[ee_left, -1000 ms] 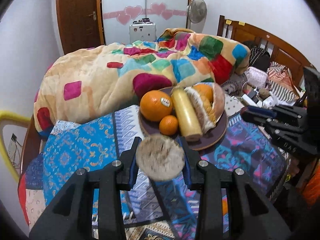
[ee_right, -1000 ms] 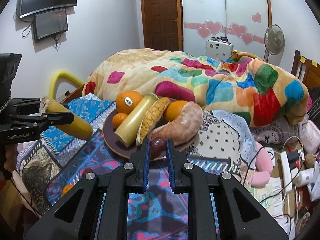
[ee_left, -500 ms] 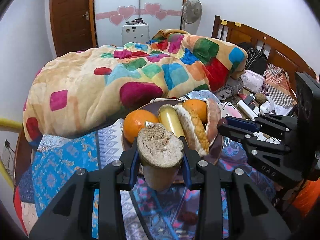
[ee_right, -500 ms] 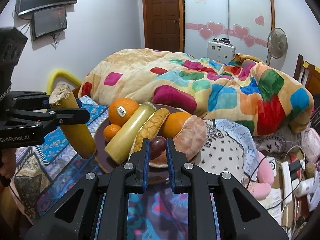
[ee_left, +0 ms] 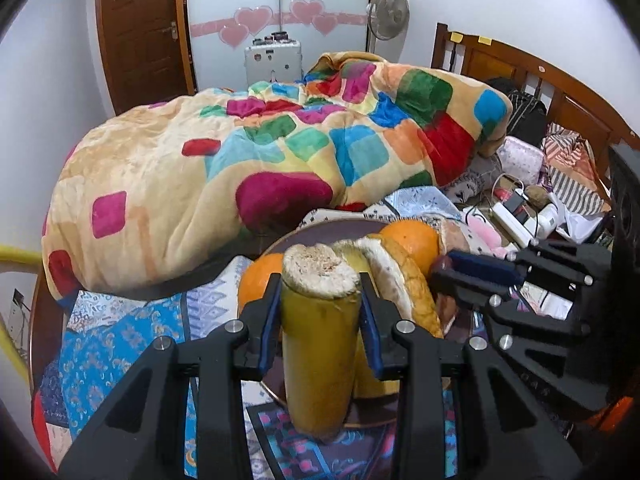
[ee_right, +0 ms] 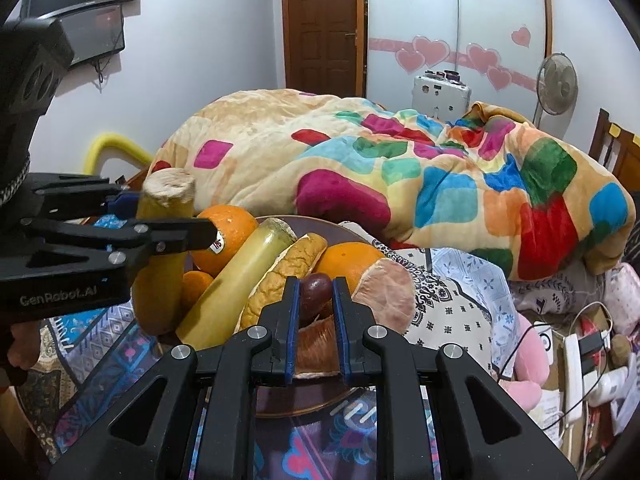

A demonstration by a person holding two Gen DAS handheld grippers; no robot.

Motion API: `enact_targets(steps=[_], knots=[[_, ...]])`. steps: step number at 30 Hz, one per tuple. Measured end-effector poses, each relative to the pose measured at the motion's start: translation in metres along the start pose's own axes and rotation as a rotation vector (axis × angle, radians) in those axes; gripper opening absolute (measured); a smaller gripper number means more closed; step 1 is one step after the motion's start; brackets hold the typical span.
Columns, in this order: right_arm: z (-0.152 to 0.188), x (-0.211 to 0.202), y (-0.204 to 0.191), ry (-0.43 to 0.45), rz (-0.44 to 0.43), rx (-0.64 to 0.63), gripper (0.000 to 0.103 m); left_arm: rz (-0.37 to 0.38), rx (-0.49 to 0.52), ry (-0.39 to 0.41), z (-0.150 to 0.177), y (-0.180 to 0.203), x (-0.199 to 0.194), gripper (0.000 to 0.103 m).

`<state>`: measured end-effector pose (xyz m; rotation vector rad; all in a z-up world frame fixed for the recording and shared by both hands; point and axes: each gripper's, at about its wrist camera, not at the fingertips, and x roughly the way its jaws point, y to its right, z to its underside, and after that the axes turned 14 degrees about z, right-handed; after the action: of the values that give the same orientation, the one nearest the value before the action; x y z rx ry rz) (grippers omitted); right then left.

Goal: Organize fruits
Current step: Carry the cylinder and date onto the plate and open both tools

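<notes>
Left gripper (ee_left: 320, 304) clamps upright yellow-green cut stalk (ee_left: 318, 344); right gripper (ee_right: 316, 300) pinches small dark-red round fruit (ee_right: 315, 294); round brown plate (ee_right: 332, 229) just ahead of both.

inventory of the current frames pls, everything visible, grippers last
plate: 1, dark brown, on patterned cloth
oranges: 3, orange, on plate
cane piece: 1, yellow-green, on plate
held cane piece: 1, yellow-green, upright, plate's edge
dark fruit: 1, purple-brown, over plate
blanket: 1, multicoloured, behind plate
fan: 1, grey, far wall
left gripper: black, shut on held cane piece
right gripper: black, shut on dark fruit
</notes>
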<state>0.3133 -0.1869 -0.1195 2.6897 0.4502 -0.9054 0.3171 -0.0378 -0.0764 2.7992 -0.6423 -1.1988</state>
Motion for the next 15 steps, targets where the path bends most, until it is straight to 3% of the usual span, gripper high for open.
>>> enact_targets(steps=[4,15], knots=[[0.000,0.002,0.000,-0.005,-0.005,0.001,0.016,0.005,0.011,0.010,-0.004,0.003,0.000,0.035],[0.001,-0.005,0.007,-0.002,0.000,0.024,0.036,-0.009,-0.002,0.011,0.006,0.003,-0.008,0.036]])
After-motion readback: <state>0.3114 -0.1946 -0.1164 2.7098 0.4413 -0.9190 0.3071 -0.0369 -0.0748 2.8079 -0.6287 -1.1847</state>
